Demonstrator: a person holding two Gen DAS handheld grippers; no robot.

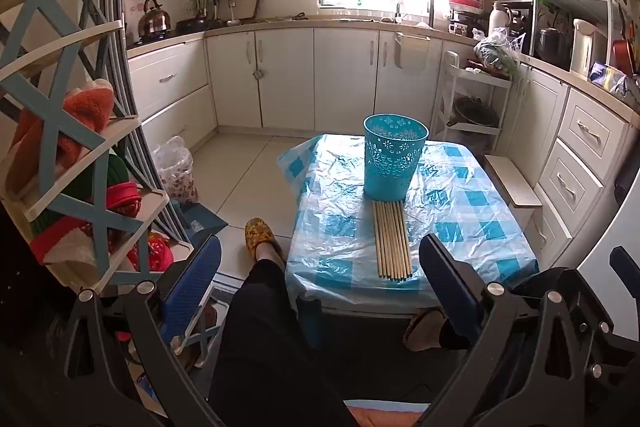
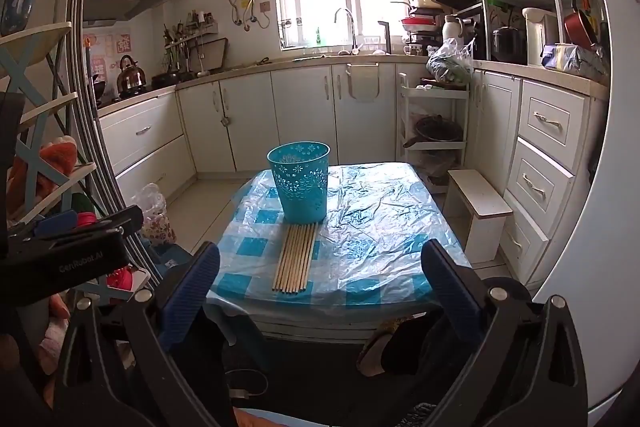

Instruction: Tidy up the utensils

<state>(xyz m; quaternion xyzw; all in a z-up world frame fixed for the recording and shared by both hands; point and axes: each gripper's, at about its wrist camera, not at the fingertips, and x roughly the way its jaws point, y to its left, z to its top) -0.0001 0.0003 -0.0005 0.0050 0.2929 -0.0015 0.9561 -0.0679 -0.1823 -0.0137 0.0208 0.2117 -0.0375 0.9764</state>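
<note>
A teal perforated basket is standing upright on the low table, which is wearing a blue-checked plastic cover. A row of wooden chopsticks is lying flat, side by side, far tips touching the basket's base on its near side. The left gripper and right gripper are both hovering short of the basket, fingers spread wide, gripping nothing.

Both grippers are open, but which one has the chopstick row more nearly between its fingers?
The right gripper: in its view the chopsticks lie between its fingers. In the left gripper view they sit off toward its right finger.
</note>
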